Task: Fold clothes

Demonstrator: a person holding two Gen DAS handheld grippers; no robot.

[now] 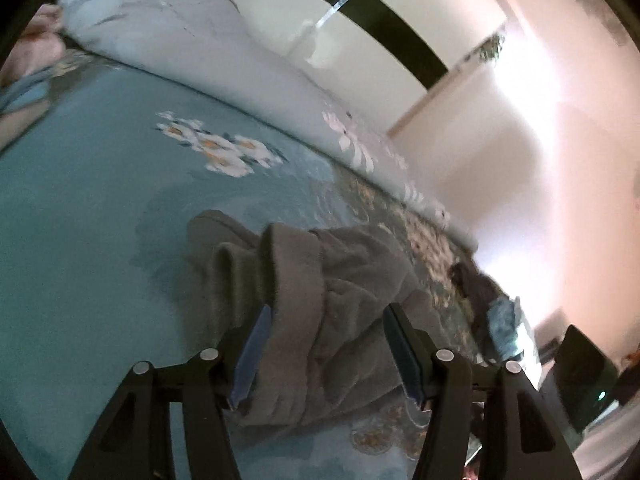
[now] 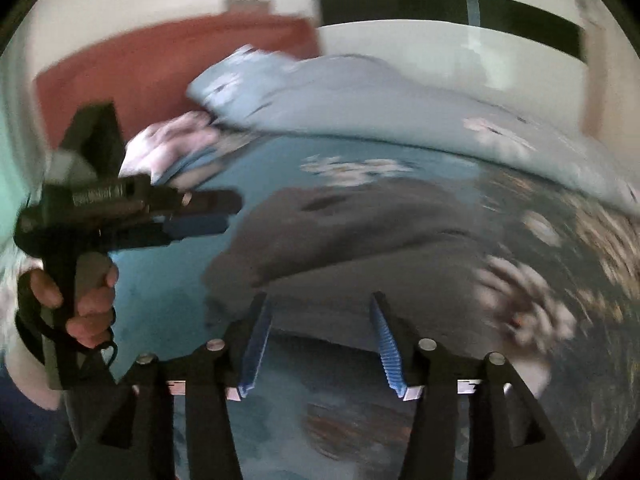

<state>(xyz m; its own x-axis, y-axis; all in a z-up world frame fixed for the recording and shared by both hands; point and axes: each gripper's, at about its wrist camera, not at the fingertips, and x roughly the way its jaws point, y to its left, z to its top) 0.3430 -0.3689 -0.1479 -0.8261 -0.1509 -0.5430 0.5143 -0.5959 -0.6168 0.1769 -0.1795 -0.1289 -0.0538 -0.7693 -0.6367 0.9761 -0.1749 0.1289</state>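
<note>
1. A grey garment [image 1: 320, 300] lies crumpled on the blue flowered bedsheet [image 1: 80, 220], at about 6 o'clock in the left wrist view.
2. The left gripper [image 1: 326, 312] stands apart around a fold of it; whether the pads press is unclear.
3. The right gripper [image 2: 320, 300] is parted, gripping nothing, above the garment's near edge.
4. A hand [image 2: 80, 296] holds the left gripper at 9 o'clock.

the left wrist view looks forward along its own left gripper [image 1: 326, 320], tilted down and rolled, close over the grey garment [image 1: 320, 280] on the teal flowered bedspread [image 1: 80, 220], the pale quilt [image 1: 192, 44] and wall far behind. the right wrist view looks along the right gripper [image 2: 320, 308], angled down from slightly farther back, blurred. both share the garment, bedspread and quilt; the right view also catches the left gripper at its left.
</note>
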